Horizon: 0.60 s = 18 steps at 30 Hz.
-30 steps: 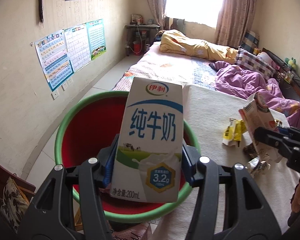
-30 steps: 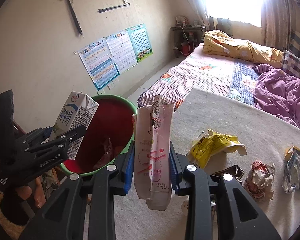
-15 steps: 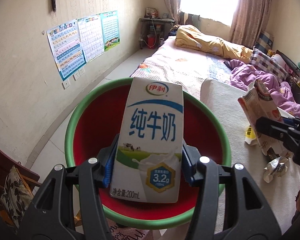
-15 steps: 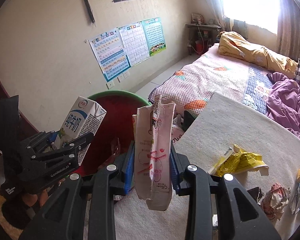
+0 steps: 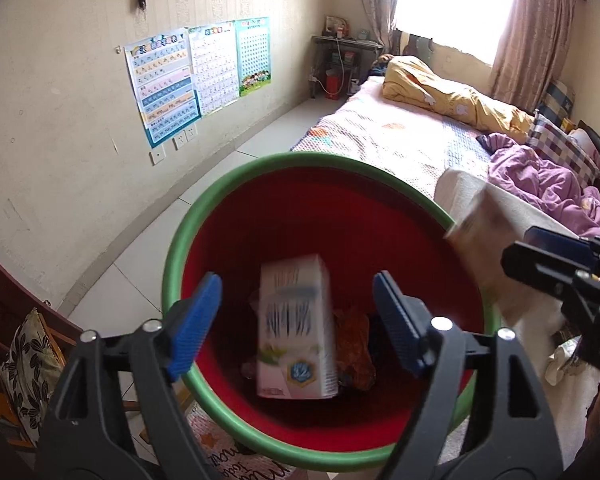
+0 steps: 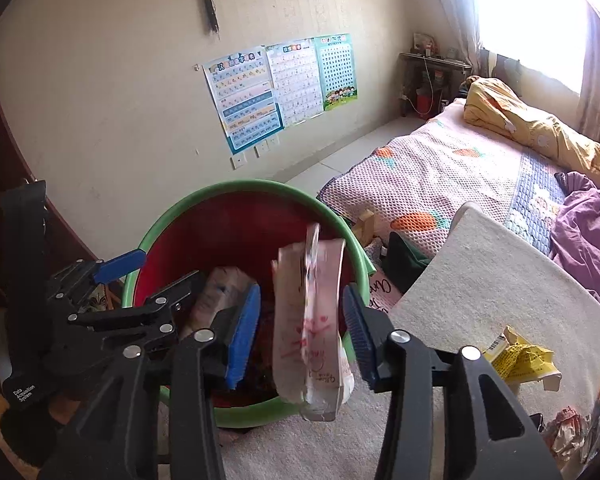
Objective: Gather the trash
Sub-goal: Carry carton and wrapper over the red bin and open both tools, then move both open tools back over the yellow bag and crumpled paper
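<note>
A red bin with a green rim point(image 5: 188, 236) point(image 6: 168, 220) stands beside the cream table point(image 6: 480, 280). My left gripper point(image 5: 298, 320) is open above the bin, and the white milk carton point(image 5: 296, 328) is blurred, falling inside it. My right gripper point(image 6: 300, 328) is open over the bin's near rim; the pink and white carton point(image 6: 312, 328) hangs loose between its jaws, blurred, dropping. In the left wrist view that carton point(image 5: 476, 240) shows as a blur at the right. Brown wrappers point(image 5: 354, 344) lie in the bin.
On the table lie a yellow wrapper point(image 6: 520, 360) and crumpled scraps point(image 6: 568, 428) at the right. A bed point(image 6: 460, 160) with quilts stands beyond. Posters point(image 6: 276, 84) hang on the wall. A wooden chair with a cushion point(image 5: 28, 356) stands to the left.
Both grippers have moved over the bin and opened. The milk carton has left the left gripper and is falling into the bin; the pink carton is slipping from the right gripper.
</note>
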Motion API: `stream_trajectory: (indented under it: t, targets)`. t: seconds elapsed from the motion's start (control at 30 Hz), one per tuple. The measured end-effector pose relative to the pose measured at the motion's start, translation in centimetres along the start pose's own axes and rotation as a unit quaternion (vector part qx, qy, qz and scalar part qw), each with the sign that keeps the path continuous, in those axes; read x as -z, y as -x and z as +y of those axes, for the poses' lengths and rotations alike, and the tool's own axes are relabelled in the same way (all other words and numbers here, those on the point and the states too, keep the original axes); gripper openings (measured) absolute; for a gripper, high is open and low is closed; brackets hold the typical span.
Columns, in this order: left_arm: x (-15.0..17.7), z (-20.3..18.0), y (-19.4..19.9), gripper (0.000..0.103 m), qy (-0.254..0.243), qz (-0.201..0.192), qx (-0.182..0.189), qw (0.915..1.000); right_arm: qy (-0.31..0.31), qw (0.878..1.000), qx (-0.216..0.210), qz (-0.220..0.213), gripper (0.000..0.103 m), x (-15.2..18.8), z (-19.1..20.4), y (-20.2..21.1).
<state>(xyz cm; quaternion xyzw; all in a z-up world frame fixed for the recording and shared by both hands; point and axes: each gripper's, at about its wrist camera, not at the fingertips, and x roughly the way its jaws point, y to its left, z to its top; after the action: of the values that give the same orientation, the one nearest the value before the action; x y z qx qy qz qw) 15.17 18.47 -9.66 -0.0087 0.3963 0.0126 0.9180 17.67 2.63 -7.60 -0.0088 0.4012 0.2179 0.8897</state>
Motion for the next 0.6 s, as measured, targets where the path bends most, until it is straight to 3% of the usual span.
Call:
stream_trajectory:
  t: [0.13, 0.3, 0.6]
  targets:
    - [-0.4, 0.2, 1.1, 0.079, 0.002, -0.012, -0.012, 0.9998, -0.008, 1.000, 0.002, -0.010, 0.054, 0.1, -0.5, 0.7]
    - [-1.8, -1.3, 4.6, 0.079, -0.023, -0.058, -0.016, 0.9979, -0.021, 0.999, 0.016, -0.025, 0.055, 0.8, -1.7, 2.9]
    - [-2.9, -6.6, 9.0, 0.079, -0.071, -0.100, 0.050, 0.9912, -0.060, 0.995, 0.064, -0.039, 0.055, 4.0, -4.5, 7.2]
